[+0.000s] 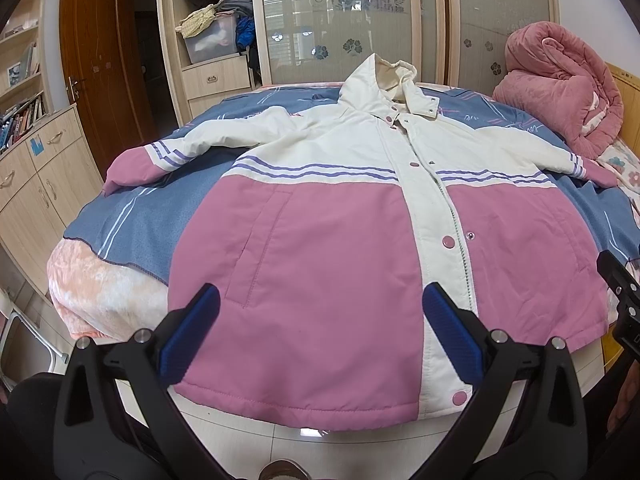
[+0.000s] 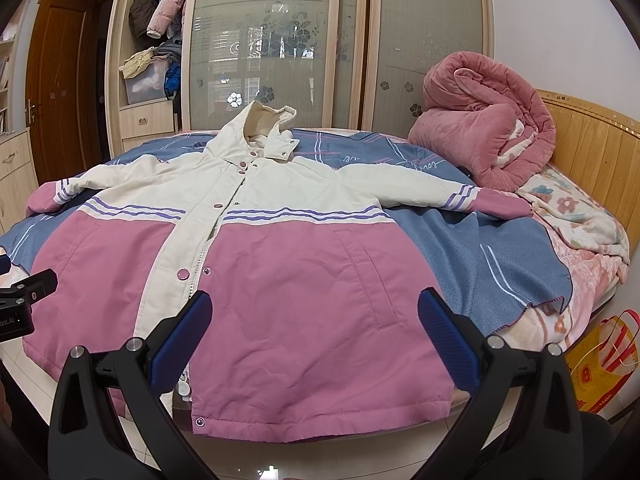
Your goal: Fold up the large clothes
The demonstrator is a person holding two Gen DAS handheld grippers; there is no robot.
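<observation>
- jacket: large hooded coat, cream above, pink below, purple stripes across the chest; laid face up and spread flat on the bed, hem overhanging the near edge, hood at the far side. front placket partly snapped, lower part apparently open.
- sleeves: left sleeve and right sleeve are extended outward to either side, pink cuffs resting on the bedding. no fold is judged to have been made yet.
- left gripper: held over the hem on the left front panel; fingers spread wide, nothing grasped.
- right gripper: held over the hem on the right front panel; fingers likewise released, empty.
- step in hand (judged): a first grasp for bringing sleeves and sides inward. a cuff or side seam is best pinched through both layers, so the padded fabric is not dragged off the bed; the hanging hem should be kept from sliding further.
- placket is better aligned first, so the fold lies even.
- blue sheet: loose under the jacket; may be caught up if the pinch is too deep.
- pink quilt: bundled at the head of the bed, just beyond the right cuff.
- wardrobe: behind the bed.
</observation>
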